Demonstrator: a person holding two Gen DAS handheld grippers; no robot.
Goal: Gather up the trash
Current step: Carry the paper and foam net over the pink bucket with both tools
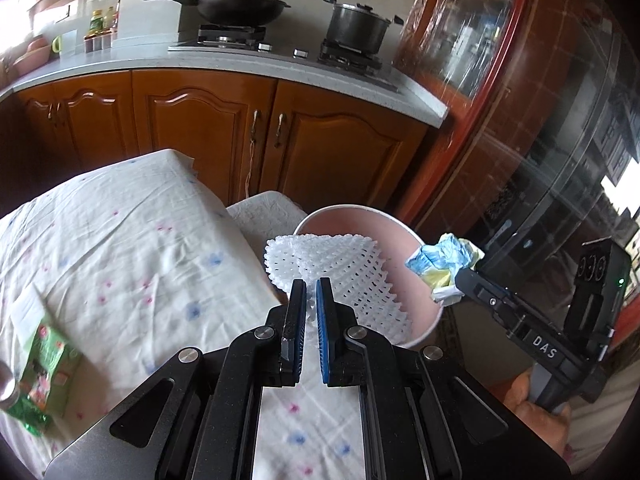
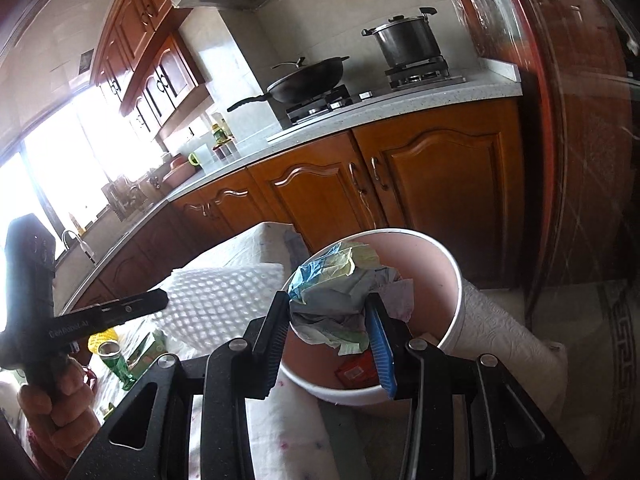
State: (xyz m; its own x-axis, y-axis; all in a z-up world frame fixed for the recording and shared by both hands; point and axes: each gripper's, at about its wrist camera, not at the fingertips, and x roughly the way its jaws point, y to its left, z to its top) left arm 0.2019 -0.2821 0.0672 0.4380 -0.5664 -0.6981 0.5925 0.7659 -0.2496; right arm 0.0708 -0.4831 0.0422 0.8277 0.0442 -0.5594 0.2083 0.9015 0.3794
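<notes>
A black wok [image 1: 236, 7] and a lidded steel pot [image 1: 356, 26] sit on the stove [image 1: 280, 50] above wooden cabinet doors [image 1: 192, 136].

Wooden kitchen cabinets [image 1: 200, 128], bright window [image 2: 60, 176]

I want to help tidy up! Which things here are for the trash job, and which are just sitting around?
For the job: white foam net in left gripper; crumpled paper in right gripper; pink bin; green wrapper.

Just there: wok, pot, tablecloth.
</notes>
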